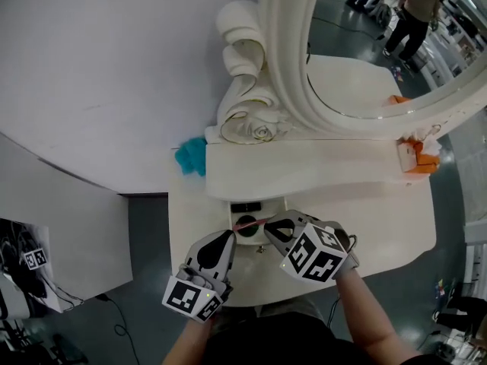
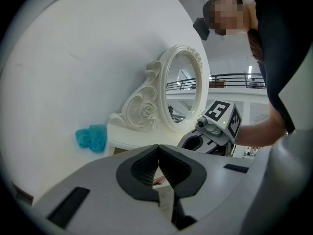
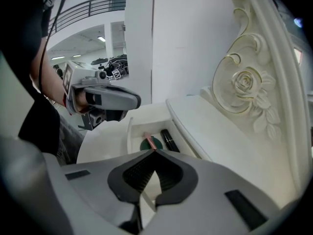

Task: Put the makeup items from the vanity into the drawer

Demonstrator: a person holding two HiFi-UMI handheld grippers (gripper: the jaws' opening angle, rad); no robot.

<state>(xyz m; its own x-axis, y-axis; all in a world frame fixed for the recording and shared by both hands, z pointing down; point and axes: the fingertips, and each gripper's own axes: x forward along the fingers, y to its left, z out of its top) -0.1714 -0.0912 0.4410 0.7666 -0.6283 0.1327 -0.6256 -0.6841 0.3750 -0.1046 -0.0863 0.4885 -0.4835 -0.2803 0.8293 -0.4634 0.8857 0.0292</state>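
1. Pink pencil (image 3: 149,141): its near end sits right at the tips of the right gripper (image 3: 154,152), whose jaws are pinched together on it. The rest of the stick points away over the open drawer (image 3: 130,133).
2. In the head view the pink pencil (image 1: 247,223) runs as a thin line leftward from the tip of the right gripper (image 1: 268,224), above the drawer opening.
3. Inside the drawer, a dark green compact (image 3: 144,145) lies under the pencil's far end. A black tube (image 3: 169,140) lies just beside the compact, on the side nearer the mirror.
4. The left gripper (image 2: 157,147) has its jaws closed tip to tip with nothing between them. In the head view the left gripper (image 1: 230,235) hovers at the drawer's left edge, close to the pencil's free end.
5. The two grippers face each other across the drawer, near but apart.
6. The drawer is pulled out from the white vanity (image 1: 365,211), below the raised shelf that carries the ornate oval mirror (image 1: 293,67).
7. A teal fluffy thing (image 1: 192,157) sits at the shelf's left end, and orange and white items (image 1: 420,158) at its right end.
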